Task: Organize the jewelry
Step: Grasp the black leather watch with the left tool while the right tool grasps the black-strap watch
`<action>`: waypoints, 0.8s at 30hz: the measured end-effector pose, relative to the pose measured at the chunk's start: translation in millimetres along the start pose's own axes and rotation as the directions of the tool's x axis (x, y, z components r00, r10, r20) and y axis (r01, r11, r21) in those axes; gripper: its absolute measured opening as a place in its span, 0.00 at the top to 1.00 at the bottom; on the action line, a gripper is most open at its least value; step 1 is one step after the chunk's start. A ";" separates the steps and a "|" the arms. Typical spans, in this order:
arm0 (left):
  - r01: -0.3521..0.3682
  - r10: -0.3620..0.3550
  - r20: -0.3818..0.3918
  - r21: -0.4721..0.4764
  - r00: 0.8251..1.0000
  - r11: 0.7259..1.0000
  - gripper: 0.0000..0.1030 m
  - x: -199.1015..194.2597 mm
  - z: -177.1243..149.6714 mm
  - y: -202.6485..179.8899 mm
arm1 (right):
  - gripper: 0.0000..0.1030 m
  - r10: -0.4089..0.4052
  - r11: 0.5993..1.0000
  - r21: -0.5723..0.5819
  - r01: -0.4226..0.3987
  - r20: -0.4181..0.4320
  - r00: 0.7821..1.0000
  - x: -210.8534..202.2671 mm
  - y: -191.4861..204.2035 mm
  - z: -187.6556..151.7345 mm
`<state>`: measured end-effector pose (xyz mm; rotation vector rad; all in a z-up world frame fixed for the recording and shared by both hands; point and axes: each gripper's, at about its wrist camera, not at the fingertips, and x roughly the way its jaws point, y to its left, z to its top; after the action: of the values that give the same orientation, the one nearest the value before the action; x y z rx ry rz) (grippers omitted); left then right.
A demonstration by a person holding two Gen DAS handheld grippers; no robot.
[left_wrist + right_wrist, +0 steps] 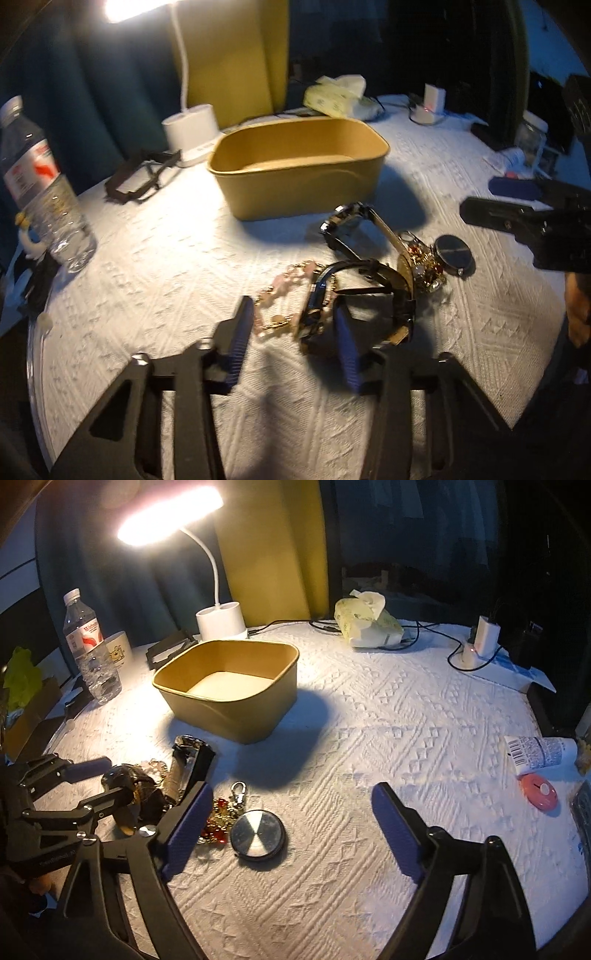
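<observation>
My left gripper (293, 308) is low over a heap of jewelry on the white cloth. Its blue pads sit against a dark watch (316, 317) with a pink bead bracelet (275, 317) also between them; the picture is blurred there. A second, silver-cased watch (343, 221) lies beyond, beside a gold and red charm piece (424, 269) and a round metal disc (455, 254). A tan open box (295, 195) stands behind, nothing showing inside. My right gripper (291, 792) is open above the cloth, with the disc (257, 834) near its left pad (188, 823).
A lit white desk lamp (221, 622), a water bottle (90, 650) and a mug (119, 650) stand at the back left. A tissue pack (369, 622), cables and a white charger (487, 635) are at the back right. A tube (539, 755) and a pink disc (538, 789) lie right.
</observation>
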<state>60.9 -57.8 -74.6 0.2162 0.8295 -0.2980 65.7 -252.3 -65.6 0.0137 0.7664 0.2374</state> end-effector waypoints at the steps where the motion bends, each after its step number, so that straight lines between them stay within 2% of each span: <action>1: 0.011 -0.011 -0.012 0.003 1.000 1.000 0.74 2.6 0.0 -1.1 | 0.21 0.005 1.000 0.002 -0.005 -0.004 1.000 2.0 -1.1 0.1; 3: 0.026 -0.025 -0.022 0.009 0.999 1.000 0.82 6.5 0.3 -2.6 | 0.23 0.013 1.000 0.000 -0.013 -0.009 1.000 4.2 -1.5 0.1; 9: 0.066 -0.066 0.011 -0.010 0.998 0.998 0.89 0.4 1.1 1.0 | 0.26 0.048 0.999 -0.022 -0.049 -0.014 0.999 9.1 6.6 2.2; 18: 0.064 -0.056 0.113 -0.069 0.992 0.996 0.89 -20.7 5.3 23.9 | 0.30 0.120 0.991 -0.060 -0.123 -0.037 0.992 28.2 37.1 13.7; 21: 0.062 -0.050 0.127 -0.092 0.991 0.994 0.89 -23.2 4.5 34.3 | 0.36 0.152 0.986 -0.056 -0.156 -0.067 0.986 40.7 46.8 17.1; 24: 0.064 -0.048 0.136 -0.119 0.990 0.991 0.89 -23.8 2.1 45.1 | 0.47 0.150 0.986 -0.059 -0.156 -0.084 0.985 50.5 54.8 19.9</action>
<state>62.7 -12.0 -52.1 0.0564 0.7201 -0.3094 103.2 -186.6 -80.5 0.0017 0.8369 0.4110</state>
